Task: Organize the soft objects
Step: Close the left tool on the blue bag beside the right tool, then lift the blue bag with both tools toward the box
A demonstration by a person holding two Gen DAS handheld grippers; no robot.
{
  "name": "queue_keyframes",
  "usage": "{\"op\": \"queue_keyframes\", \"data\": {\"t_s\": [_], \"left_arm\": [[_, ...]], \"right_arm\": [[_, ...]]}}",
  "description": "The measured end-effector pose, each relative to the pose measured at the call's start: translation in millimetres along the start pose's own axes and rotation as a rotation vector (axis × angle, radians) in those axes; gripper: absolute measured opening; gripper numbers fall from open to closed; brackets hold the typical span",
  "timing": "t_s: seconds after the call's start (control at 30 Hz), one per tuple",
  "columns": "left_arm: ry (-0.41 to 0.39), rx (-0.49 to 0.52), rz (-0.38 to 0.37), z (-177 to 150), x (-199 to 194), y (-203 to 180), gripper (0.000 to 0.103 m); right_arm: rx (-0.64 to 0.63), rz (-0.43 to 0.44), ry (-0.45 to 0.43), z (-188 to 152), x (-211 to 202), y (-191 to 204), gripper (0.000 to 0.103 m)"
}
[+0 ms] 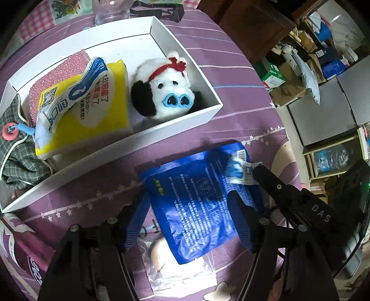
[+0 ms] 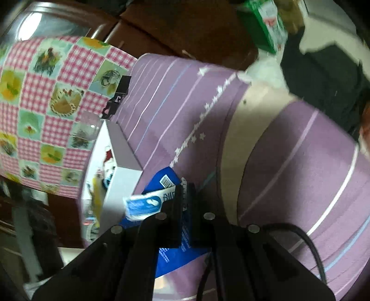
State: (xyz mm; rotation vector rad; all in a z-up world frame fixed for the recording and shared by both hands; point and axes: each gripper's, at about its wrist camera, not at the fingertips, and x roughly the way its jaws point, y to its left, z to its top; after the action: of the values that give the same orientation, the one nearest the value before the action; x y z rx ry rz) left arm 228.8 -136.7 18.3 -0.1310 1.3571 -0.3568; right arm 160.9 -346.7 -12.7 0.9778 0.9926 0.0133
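A blue soft pack [image 1: 198, 199] lies on the purple cloth in front of a white box [image 1: 161, 127]. My left gripper [image 1: 187, 222] is open, its blue-padded fingers on either side of the pack's near end. My right gripper [image 2: 183, 192] is shut on a small white-and-blue packet [image 2: 144, 205] at the blue pack's far corner; it shows in the left wrist view [image 1: 263, 172] at the right. The box holds a plush dog [image 1: 166, 90], a yellow pack [image 1: 92, 115], a white-blue packet [image 1: 76, 92] and a pink sponge [image 1: 62, 69].
A clear bag with a beige item [image 1: 171, 261] lies under the blue pack's near end. A checked drawstring pouch [image 1: 16, 143] hangs over the box's left end. A clear bottle [image 1: 111, 11] stands behind the box. Cluttered boxes [image 1: 300, 69] lie off the table at right.
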Motion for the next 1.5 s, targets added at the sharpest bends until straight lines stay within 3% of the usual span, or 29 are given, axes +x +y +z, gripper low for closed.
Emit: {"op": "queue_keyframes", "data": {"t_s": [0.07, 0.3, 0.33, 0.37, 0.43, 0.57, 1.13, 1.3, 1.4, 1.5], "left_arm": [[-0.012, -0.011, -0.002, 0, 0, 0, 0.059], [-0.039, 0.012, 0.018, -3, -1, -5, 0.054], [-0.049, 0.016, 0.036, -3, 0, -7, 0.045], [-0.061, 0.016, 0.066, -3, 0, -8, 0.029], [-0.073, 0.007, 0.109, -4, 0, -7, 0.014], [-0.069, -0.023, 0.104, -2, 0, 0, 0.003], [-0.131, -0.04, 0.003, 1, -43, 18, 0.002], [-0.163, -0.09, -0.087, 6, -67, 42, 0.002], [-0.15, -0.123, -0.17, 9, -74, 55, 0.002], [-0.16, -0.146, -0.183, 11, -79, 66, 0.002]], "right_arm": [[0.015, 0.016, 0.01, -1, 1, -1, 0.004], [0.007, 0.02, 0.02, -5, 3, 3, 0.004], [0.008, 0.023, 0.023, -4, 2, 2, 0.004], [0.007, 0.023, 0.023, -4, 2, 3, 0.004], [0.004, 0.018, 0.022, -4, 2, 2, 0.004], [-0.019, -0.002, 0.015, -6, 2, 7, 0.004], [-0.001, 0.057, 0.05, -7, -8, 17, 0.004], [-0.021, 0.093, 0.04, -7, -17, 37, 0.004], [-0.021, 0.132, 0.08, -8, -12, 51, 0.004], [-0.068, 0.094, 0.08, -14, -4, 69, 0.004]]}}
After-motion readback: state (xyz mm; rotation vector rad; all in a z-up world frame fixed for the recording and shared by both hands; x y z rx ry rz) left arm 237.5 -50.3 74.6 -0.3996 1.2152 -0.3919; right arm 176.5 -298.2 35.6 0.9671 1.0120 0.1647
